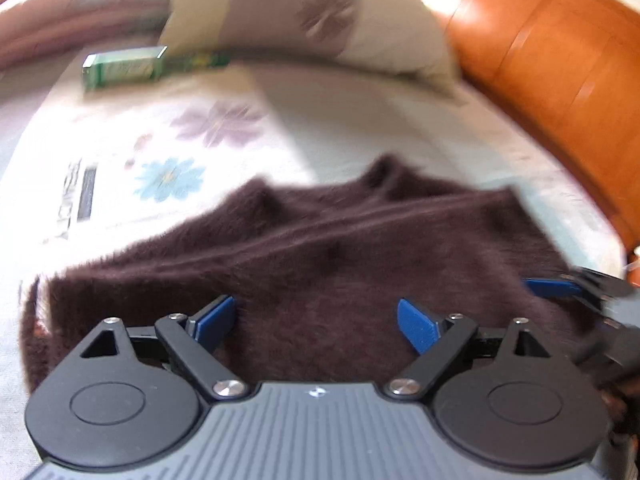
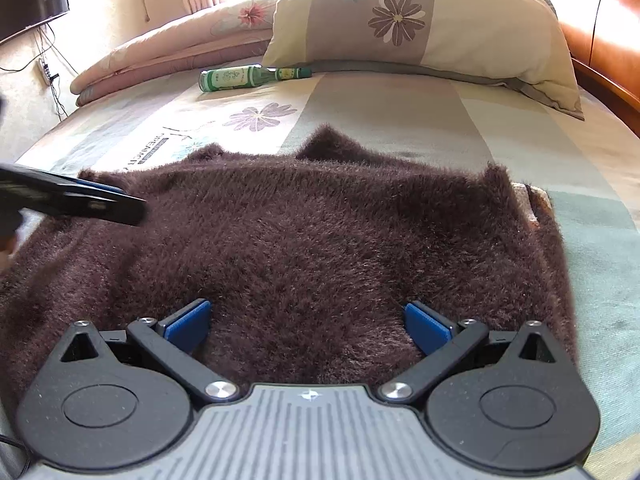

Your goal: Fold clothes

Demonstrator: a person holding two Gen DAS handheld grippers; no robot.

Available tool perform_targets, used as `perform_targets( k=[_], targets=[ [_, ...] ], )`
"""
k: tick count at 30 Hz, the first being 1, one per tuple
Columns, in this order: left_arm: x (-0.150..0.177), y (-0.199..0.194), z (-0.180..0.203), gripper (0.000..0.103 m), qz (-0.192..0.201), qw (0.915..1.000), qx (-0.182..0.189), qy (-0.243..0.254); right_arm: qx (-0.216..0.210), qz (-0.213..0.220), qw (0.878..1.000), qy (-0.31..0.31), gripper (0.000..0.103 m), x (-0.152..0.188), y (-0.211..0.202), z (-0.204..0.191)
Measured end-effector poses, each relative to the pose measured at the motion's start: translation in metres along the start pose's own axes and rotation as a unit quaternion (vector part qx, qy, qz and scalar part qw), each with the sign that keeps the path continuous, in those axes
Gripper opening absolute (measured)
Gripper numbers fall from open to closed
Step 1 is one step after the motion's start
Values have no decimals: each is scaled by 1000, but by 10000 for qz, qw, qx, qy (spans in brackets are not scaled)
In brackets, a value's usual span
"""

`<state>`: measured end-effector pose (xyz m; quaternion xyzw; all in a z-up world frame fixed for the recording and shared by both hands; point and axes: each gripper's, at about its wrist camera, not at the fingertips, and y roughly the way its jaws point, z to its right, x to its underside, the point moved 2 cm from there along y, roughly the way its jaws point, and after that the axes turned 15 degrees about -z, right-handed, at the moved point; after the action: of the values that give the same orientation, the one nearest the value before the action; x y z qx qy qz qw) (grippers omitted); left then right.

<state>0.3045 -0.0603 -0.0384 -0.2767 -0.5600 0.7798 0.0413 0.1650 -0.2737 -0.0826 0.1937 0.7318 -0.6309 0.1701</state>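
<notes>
Below the pillow (image 2: 420,20) on the bed (image 2: 400,112), the sweater (image 2: 320,232) lies in a roughly squared, seemingly part-folded slab, left gripper (image 1: 316,320) and right gripper (image 2: 308,324) both wide and empty above it, likely one fold remaining.

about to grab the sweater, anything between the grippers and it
Nothing visible. Both the left gripper and right gripper stand open right over the sweater. The bottle lies far off by the pillow.

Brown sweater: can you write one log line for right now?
stage: folding | brown sweater: flat on bed | left gripper: open, above it | right gripper: open, above it
</notes>
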Motion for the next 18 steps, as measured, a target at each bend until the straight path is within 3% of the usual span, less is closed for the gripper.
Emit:
perform_targets(
  k=[3, 7, 11, 14, 16, 18],
  targets=[
    [-10, -5, 6, 89, -54, 9999, 94, -119, 0, -16, 10000, 17, 103, 1, -3, 0],
    [-33, -33, 28, 90, 78, 9962, 871, 22, 140, 36, 9999, -43, 103, 5, -21, -6],
    [-79, -25, 54, 94, -204, 9823, 1861, 2, 100, 55, 9999, -115, 103, 10, -28, -8],
    [-112, 13, 71, 94, -614, 9692, 2368, -282, -76, -83, 9999, 79, 103, 14, -18, 0],
    [-126, 43, 78, 93, -962, 9653, 2376, -505, -80, -27, 10000, -8, 103, 19, -16, 0],
    [-132, 65, 81, 93, -1104, 9666, 2229, -610, -45, 11, 9998, -177, 103, 22, -15, -2]
  ],
)
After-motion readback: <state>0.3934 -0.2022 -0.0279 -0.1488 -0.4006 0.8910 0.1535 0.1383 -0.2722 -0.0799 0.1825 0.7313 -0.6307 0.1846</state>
